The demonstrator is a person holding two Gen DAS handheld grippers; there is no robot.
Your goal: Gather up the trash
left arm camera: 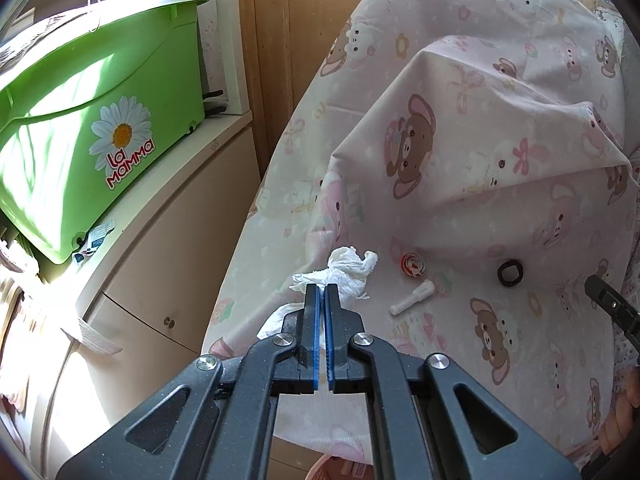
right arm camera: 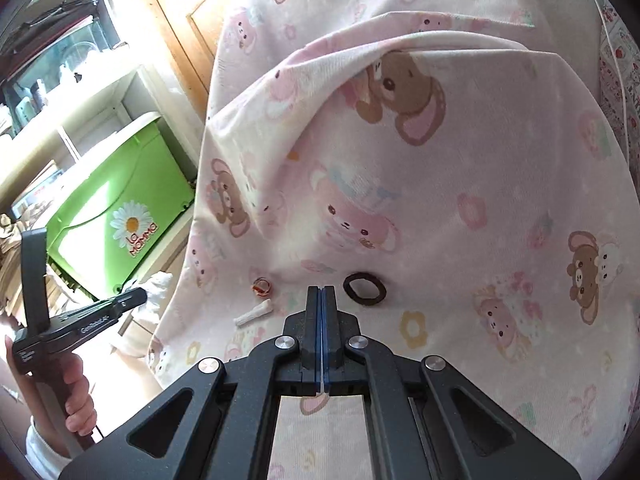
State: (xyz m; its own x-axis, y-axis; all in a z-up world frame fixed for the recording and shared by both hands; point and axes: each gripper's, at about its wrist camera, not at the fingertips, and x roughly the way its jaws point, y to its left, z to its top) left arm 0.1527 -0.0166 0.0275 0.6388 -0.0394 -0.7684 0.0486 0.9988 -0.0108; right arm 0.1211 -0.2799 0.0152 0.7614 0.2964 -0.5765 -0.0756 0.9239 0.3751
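A crumpled white tissue [left arm camera: 348, 274] lies near the left edge of the pink cartoon-print bedsheet [left arm camera: 460, 152]. My left gripper [left arm camera: 322, 290] is shut on the tissue's near side. To its right lie a small red-and-white cap [left arm camera: 413, 265], a white plastic stick [left arm camera: 412, 298] and a dark hair tie [left arm camera: 510, 273]. My right gripper [right arm camera: 321, 292] is shut and empty, above the sheet just short of the hair tie [right arm camera: 365, 288]. The cap [right arm camera: 261, 286], the stick [right arm camera: 254, 314] and the tissue [right arm camera: 158, 288] show to its left, beside the left gripper [right arm camera: 138, 296].
A green "La Mamma" bin [left arm camera: 92, 120] stands on a beige cabinet [left arm camera: 168, 248] left of the bed. A wooden panel [left arm camera: 280, 40] rises behind. A folded bulge of sheet [right arm camera: 420, 100] lies beyond the small items. A pink basket rim [left arm camera: 332, 468] shows below the bed edge.
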